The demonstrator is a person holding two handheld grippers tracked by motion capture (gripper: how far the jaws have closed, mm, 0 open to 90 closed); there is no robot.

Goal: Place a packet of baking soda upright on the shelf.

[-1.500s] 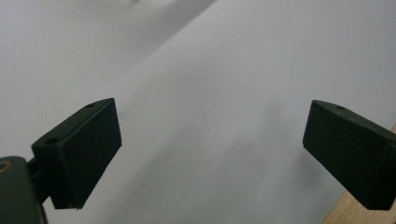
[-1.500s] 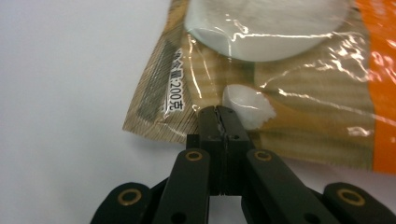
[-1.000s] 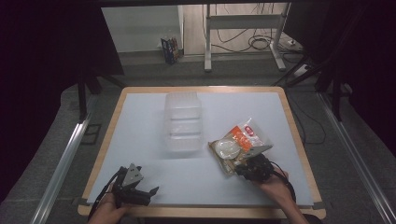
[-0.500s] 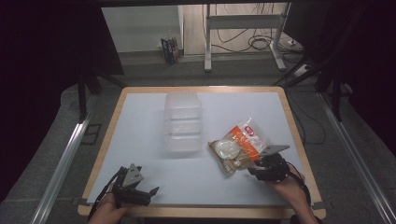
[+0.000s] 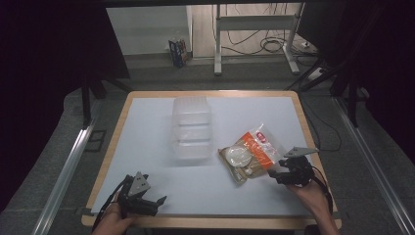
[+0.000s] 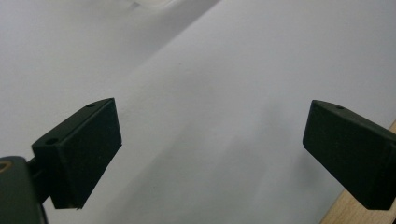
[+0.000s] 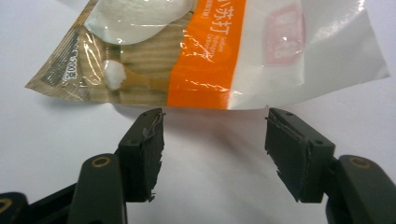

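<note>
Snack packet [image 7: 205, 51] beside the clear container [image 5: 192, 128] looks light, crinkly, slippery; near edge suits gripping. Right gripper [image 7: 215, 140] gapes wide, empty, just short of it.

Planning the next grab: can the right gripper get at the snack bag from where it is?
Probably yes. The right gripper is open, its jaws just short of the snack bag edge, with bare white table between them and nothing in the way.
</note>
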